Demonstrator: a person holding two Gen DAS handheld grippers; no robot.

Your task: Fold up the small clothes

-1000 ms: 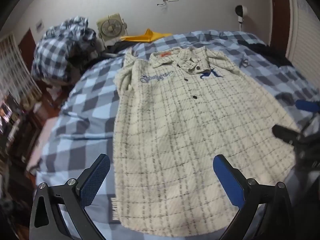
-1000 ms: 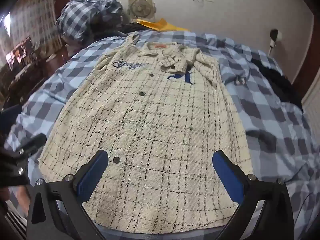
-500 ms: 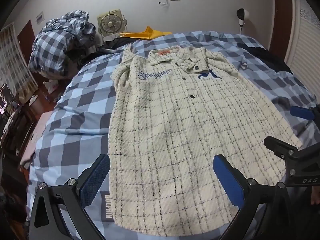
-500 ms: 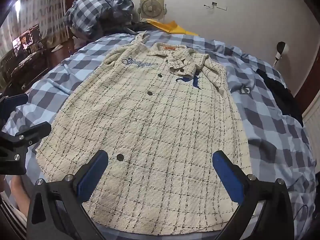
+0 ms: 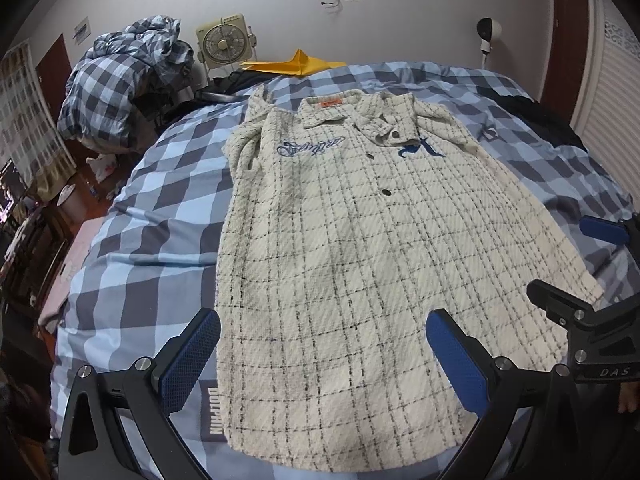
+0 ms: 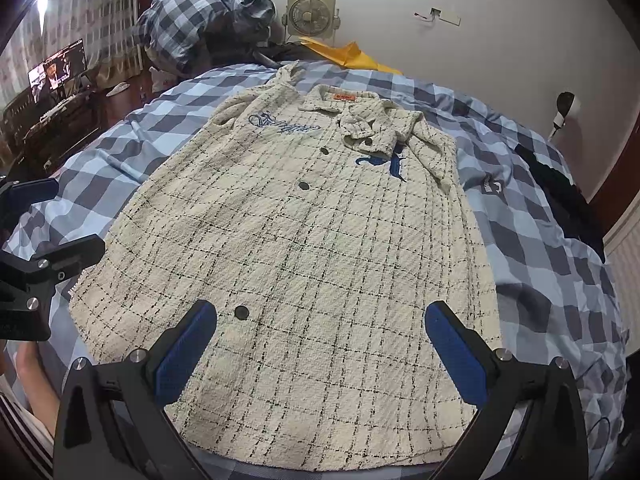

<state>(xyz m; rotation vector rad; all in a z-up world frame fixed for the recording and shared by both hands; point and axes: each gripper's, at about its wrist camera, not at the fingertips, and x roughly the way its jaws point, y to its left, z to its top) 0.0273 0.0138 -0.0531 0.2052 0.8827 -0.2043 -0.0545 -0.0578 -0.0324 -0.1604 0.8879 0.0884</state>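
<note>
A cream plaid button shirt (image 5: 352, 248) with blue embroidery and an orange neck label lies flat, front up, on the bed; it also shows in the right wrist view (image 6: 312, 240). My left gripper (image 5: 322, 356) is open and empty, held above the shirt's hem near its left side. My right gripper (image 6: 320, 354) is open and empty above the hem near the right side. Each gripper shows at the edge of the other's view: the right one in the left wrist view (image 5: 592, 272), the left one in the right wrist view (image 6: 32, 240).
The bed has a blue and grey checked cover (image 5: 152, 216). A heap of checked bedding (image 5: 120, 84), a small fan (image 5: 224, 42) and a yellow cloth (image 5: 296, 65) are at the head. A dark garment (image 6: 560, 184) lies at the right. Furniture with a lit screen (image 6: 60, 68) stands left.
Both grippers have pulled back and risen a little from the shirt, so more of the bed and room shows. Both stay open. The shirt has not moved.
</note>
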